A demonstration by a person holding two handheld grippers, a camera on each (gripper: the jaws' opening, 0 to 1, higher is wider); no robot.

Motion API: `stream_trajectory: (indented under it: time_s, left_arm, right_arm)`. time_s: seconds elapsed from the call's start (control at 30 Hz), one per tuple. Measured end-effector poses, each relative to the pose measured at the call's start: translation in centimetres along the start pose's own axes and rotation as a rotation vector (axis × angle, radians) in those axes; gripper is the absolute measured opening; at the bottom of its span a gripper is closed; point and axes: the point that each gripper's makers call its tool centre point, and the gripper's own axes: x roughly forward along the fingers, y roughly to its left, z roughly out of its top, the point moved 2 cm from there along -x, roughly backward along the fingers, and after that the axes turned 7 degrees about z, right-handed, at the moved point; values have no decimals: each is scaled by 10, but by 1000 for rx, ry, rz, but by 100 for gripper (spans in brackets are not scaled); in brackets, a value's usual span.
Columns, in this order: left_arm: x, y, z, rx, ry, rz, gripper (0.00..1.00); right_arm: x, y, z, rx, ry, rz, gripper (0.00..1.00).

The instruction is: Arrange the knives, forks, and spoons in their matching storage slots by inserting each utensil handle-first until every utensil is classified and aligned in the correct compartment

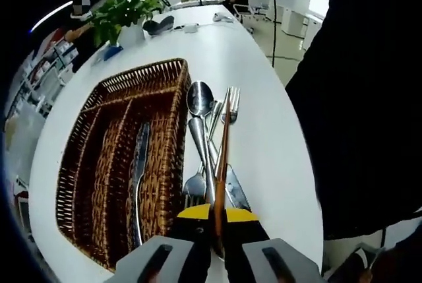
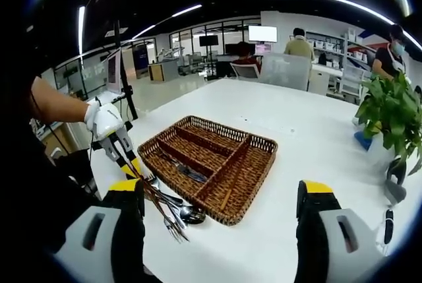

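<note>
In the left gripper view we are seeing the left hand-held gripper (image 1: pixel 217 233) clamping its jaws together on a wooden-handled fork (image 1: pixel 225 139). The fork's long axis is running straight out from the jaws, tines pointing away from us, and it is hanging over the loose pile of utensils (image 1: pixel 206 157) lying on the white surface (image 1: pixel 264 98). In that pile a large spoon (image 1: pixel 199 108) is lying with its bowl toward the far end, and other metal handles are crossing under the fork.

Just beside the pile, on its left in this view, the wicker tray (image 1: pixel 168 144) is resting with its long compartments running roughly parallel to the held fork. A knife (image 1: pixel 138 177) is lying lengthwise in the compartment nearest the pile.

In the right gripper view the right hand-held gripper (image 2: pixel 221 220) is hovering with its jaws wide apart and nothing between them, facing the wicker tray (image 2: pixel 260 157) from well back. The left hand-held gripper (image 2: pixel 132 167), held by a gloved hand (image 2: pixel 102 119), is coming in from the left there, with the fork (image 2: pixel 161 214) angling down toward the tray's near corner. A potted plant (image 2: pixel 389 108) is standing on the surface to the right.

We are finding no writing or labels that we can read.
</note>
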Motion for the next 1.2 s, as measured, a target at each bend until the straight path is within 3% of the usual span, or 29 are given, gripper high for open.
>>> stream_trajectory:
  time_s: [0.3, 0.47, 0.73, 0.87, 1.2]
  left_arm:
    - [1, -7, -3, -5, 14, -13, 3]
    - [12, -7, -10, 72, 35, 10, 4]
    - [15, -5, -13, 58, 44, 4, 4]
    - [18, -5, -17, 54, 59, 2, 14]
    - [24, -3, -23, 98, 82, 37, 8]
  right_arm:
    - [-2, 0, 0, -2, -3, 0, 98]
    - [-3, 1, -2, -4, 2, 2, 98]
    - [-7, -3, -4, 2, 5, -10, 98]
    - [-7, -3, -3, 3, 6, -11, 98]
    - [-3, 0, -3, -4, 11, -3, 98]
